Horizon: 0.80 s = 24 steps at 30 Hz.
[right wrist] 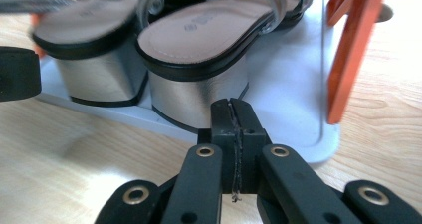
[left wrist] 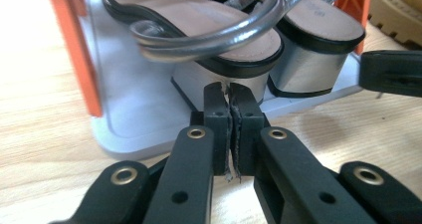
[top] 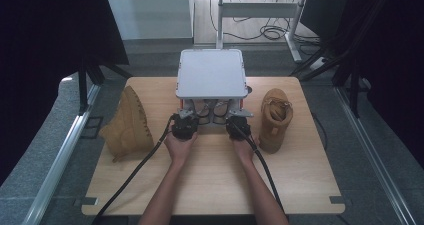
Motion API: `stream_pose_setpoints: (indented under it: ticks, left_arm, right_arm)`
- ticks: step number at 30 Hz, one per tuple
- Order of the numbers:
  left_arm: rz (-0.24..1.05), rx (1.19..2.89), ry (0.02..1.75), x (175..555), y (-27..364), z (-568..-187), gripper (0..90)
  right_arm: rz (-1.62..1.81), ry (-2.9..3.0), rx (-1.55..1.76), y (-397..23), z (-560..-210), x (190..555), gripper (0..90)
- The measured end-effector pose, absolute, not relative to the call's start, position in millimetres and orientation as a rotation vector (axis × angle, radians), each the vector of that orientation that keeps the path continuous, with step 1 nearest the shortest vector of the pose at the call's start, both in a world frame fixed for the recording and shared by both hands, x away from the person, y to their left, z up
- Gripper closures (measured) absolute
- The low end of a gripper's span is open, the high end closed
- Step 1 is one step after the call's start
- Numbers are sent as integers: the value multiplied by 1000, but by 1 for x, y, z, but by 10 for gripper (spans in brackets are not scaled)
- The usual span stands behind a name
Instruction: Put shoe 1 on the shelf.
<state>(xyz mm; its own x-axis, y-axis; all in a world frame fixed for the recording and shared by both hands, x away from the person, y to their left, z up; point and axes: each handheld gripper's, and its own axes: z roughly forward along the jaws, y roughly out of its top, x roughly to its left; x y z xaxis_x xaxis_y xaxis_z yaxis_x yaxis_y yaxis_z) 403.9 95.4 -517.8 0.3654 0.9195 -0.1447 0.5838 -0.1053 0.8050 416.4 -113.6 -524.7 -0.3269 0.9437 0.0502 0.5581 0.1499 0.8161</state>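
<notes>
We see both grippers at the near open side of the small shoe rack (top: pixel 210 75), a grey shelf unit with orange uprights holding a pair of silver block-heel sandals (left wrist: pixel 239 69). Left gripper (left wrist: pixel 228 92) and right gripper (right wrist: pixel 234 107) each have jaws pressed together, empty, tips just short of the sandal heels. Tan boots lie left (top: pixel 127 125) and right (top: pixel 274 119) of the rack.
</notes>
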Motion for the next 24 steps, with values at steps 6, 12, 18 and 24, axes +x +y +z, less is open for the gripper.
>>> stream_pose_setpoints:
  ticks: [6, 12, 18, 24]
  left_arm:
    - [509, 1799, 1265, 380, 108, -510, 864]
    - [451, 1828, 1201, 362, 116, -504, 837]
    - [400, 1857, 1163, 346, 128, -497, 725]
    - [364, 1890, 1137, 329, 140, -490, 604]
  right_arm:
    - [1113, 1971, 1400, -127, -512, 395, 888]
    - [1154, 2014, 1366, -133, -510, 372, 871]
    - [1194, 2070, 1325, -142, -508, 353, 775]
    - [1185, 2102, 1306, -157, -504, 334, 568]
